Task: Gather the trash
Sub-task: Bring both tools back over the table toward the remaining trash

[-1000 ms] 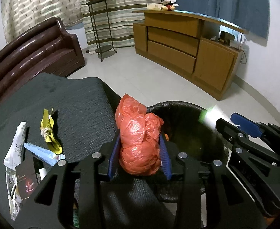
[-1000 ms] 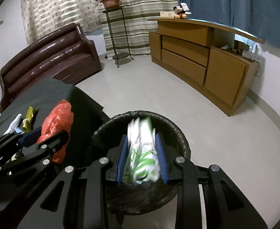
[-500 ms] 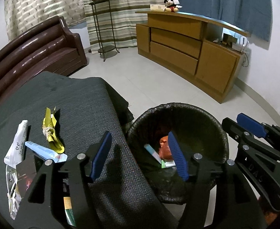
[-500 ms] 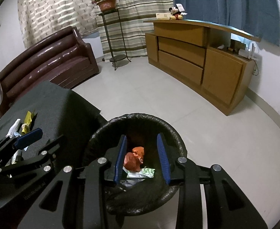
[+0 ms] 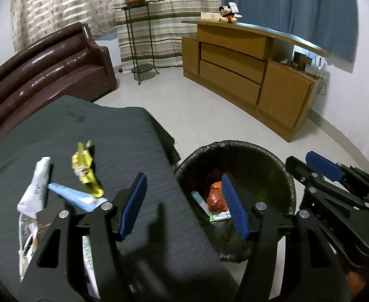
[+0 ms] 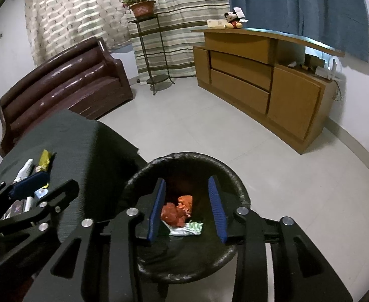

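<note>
Trash is partly collected: an orange bag (image 6: 177, 210) lies in the black bin (image 6: 144, 176), wrappers (image 5: 83, 168) wait on the tabletop (image 5: 88, 130), both left tongs (image 5: 183, 205) and right tongs (image 6: 188, 207) spread, empty.

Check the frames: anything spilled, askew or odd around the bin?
Nothing stands out. The orange bag and green wrapper lie inside the bin. More wrappers wait on the table. Both grippers, left and right, are open.
</note>
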`<state>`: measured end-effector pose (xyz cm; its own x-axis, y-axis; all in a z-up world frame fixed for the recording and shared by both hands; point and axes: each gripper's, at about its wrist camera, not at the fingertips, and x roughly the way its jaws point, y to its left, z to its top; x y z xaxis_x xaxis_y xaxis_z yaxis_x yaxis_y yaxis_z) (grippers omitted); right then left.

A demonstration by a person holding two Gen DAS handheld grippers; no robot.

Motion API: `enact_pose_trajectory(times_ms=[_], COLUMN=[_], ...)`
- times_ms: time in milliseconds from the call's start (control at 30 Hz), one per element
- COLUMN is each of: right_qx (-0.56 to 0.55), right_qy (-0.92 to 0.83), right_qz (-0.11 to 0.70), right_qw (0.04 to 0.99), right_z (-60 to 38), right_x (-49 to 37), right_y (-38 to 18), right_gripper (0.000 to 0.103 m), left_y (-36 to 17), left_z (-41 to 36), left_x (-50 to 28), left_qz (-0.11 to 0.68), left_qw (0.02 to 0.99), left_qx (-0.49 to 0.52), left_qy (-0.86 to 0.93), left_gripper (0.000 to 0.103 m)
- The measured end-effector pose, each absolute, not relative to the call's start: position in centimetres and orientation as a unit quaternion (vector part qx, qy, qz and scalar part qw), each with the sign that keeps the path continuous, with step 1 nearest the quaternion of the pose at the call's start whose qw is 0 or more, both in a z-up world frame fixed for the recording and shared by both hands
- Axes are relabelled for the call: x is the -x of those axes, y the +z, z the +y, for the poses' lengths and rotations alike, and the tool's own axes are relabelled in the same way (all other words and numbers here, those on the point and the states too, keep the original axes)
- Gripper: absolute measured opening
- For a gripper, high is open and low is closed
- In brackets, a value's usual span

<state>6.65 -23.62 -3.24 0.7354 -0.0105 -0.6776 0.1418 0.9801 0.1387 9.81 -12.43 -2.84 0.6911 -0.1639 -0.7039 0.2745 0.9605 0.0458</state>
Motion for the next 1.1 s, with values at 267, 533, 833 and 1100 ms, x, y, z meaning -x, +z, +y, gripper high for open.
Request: enact_pose_trajectory(times_ms=[267, 533, 833, 1100], right_qx=[-0.069, -0.050, -0.034, -0.021], right_qy=[-0.010, 0.023, 0.060, 0.098], right_qz=[0.353, 0.352, 0.360, 0.370], right_qw=[0.933, 0.934, 0.930, 0.923], right_z=[-20.5, -16.8, -12.6, -8.2], right_x=[-6.1, -5.2, -4.2, -3.4], right_y=[-1.8, -1.2, -1.0, -1.5], right_gripper=[0.038, 0.038, 0.038, 0.038], left_y=[-1.2, -0.6, 0.0, -0.5], left_z=[-8.1, -2.3, 4.1, 8.5], left_x=[-7.7, -5.7, -3.5, -2.8], left_qz=[0.368, 0.371, 0.369, 0.374], left_qw=[0.923, 0.926, 0.929, 0.927], left_qx=[-0.060, -0.044, -0.019, -0.004], left_qy=[-0.092, -0.048, -0.003, 0.034], left_gripper=[0.061, 0.061, 0.061, 0.061])
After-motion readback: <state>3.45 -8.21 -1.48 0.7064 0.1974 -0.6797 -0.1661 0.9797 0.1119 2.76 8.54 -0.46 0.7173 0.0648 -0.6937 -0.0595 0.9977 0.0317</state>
